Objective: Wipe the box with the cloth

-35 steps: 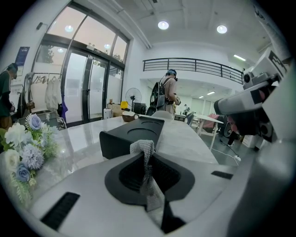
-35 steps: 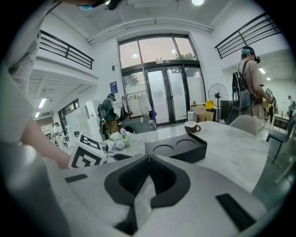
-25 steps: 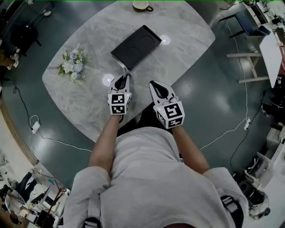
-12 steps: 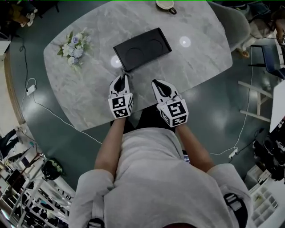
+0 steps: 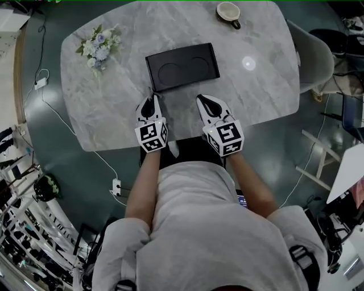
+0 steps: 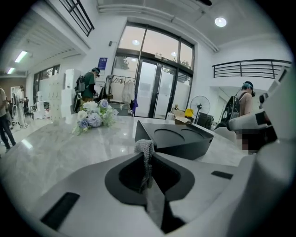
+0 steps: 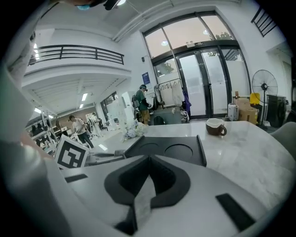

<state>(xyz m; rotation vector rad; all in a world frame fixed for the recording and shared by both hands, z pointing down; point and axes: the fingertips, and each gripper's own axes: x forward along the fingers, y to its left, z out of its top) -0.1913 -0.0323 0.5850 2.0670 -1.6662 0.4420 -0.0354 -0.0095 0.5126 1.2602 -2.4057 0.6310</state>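
Grey knit cloth [image 6: 144, 145] is sitting pinched in your left gripper [image 6: 147, 154]. Its jaws are pressing together on the fabric, and a bunched end is sticking up past the tips. Your right gripper [image 7: 149, 158] is riding alongside it, jaws fully together with nothing between them. Both grippers are pointing forward and somewhat down over the near edge of the marble table [image 5: 267, 85].

Just past the tips, the black box [image 5: 182, 66] is lying flat on the marble, with two shallow round recesses showing in its top. Your left gripper's tip is hovering right beside the box's near left corner. Whether the cloth is touching that corner, you cannot tell from these views. Your right gripper's tip is stopping short of the box's near edge, with marble showing between them.

Further out on the left, a small bunch of pale flowers [image 5: 101, 44] is lying on the table, well apart from the box. A brown cup [image 5: 228, 11] is standing at the far edge, to the right of the box.

Beyond the table, tall glass doors [image 7: 203, 83] are letting in daylight, and people [image 6: 88, 88] are standing around in the background.
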